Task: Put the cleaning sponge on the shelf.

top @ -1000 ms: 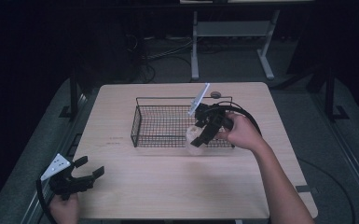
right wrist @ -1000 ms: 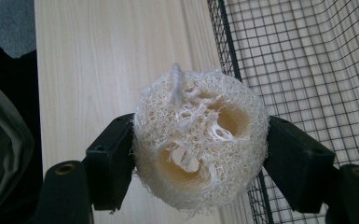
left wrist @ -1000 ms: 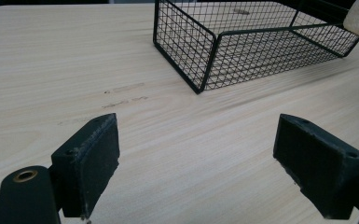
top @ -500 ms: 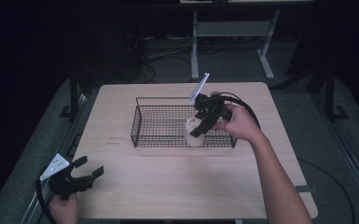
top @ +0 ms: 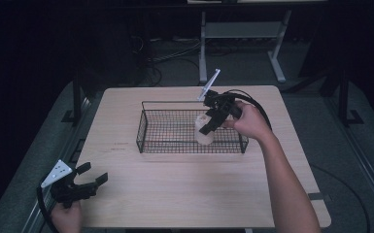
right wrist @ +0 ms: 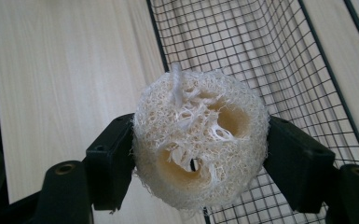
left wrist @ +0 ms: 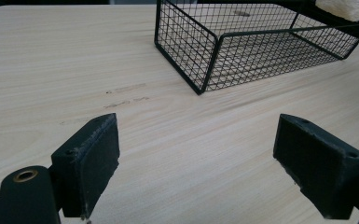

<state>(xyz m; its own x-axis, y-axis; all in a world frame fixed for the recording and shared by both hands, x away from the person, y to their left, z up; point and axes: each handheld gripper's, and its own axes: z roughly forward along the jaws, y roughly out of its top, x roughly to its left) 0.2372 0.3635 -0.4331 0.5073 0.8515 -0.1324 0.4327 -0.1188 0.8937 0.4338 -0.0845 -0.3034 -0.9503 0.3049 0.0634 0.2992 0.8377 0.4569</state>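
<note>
Loofah: dry fibrous plant sponge, cream, rough open weave with holes through it, centre of the right gripper view. Basket: thin black wire mesh, coated metal by the look, slight sheen, mid-frame in the high view. Table: pale wood-grain top, smooth, matt, a few scuff marks. Left gripper pads: matt black, rubbery-looking, edges worn and frayed. Right gripper pads: same matt black.

A pale wooden table stands before a white metal stand, perhaps shelving.
</note>
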